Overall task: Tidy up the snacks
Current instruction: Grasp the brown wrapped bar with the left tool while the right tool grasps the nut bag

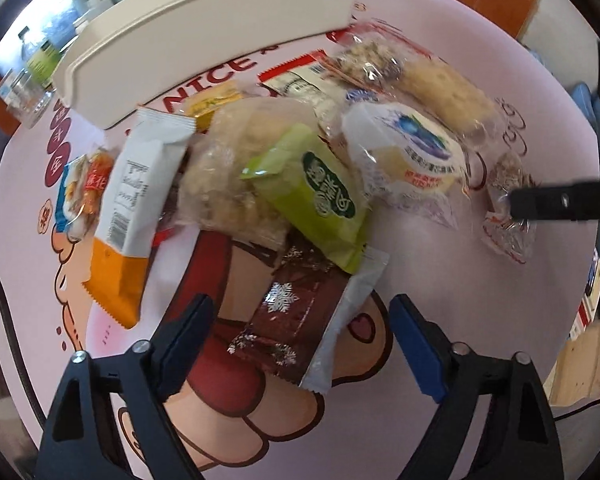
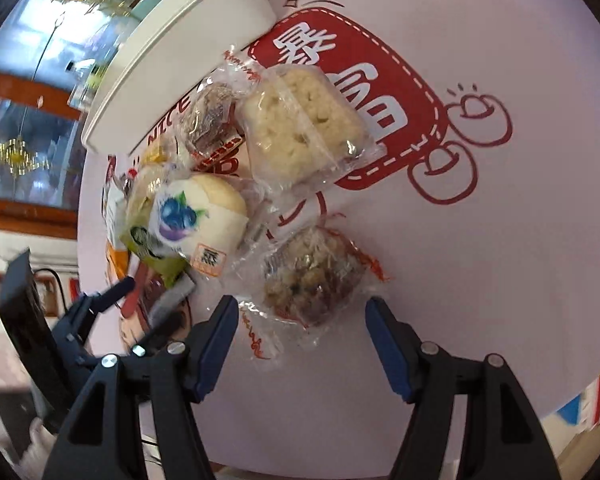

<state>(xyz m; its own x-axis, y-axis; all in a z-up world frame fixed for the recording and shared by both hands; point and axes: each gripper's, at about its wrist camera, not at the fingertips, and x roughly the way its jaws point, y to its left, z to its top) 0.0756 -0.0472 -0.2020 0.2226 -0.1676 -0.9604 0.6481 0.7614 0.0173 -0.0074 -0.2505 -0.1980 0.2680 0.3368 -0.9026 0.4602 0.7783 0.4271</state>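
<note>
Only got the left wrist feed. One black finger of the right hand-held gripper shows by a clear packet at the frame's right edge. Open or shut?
Observer: Open. The right hand-held gripper has its fingers well apart and nothing pinched.
Operator: What's it lined up on?
Observer: The clear-wrapped nut cluster. It lies just ahead of the tips, and the wrapper's end reaches in between the fingers. The pads don't appear to press on it.
Operator: And the finger I can't see?
Observer: Its blue pad is over bare pink mat, with no other packet beside it.
</note>
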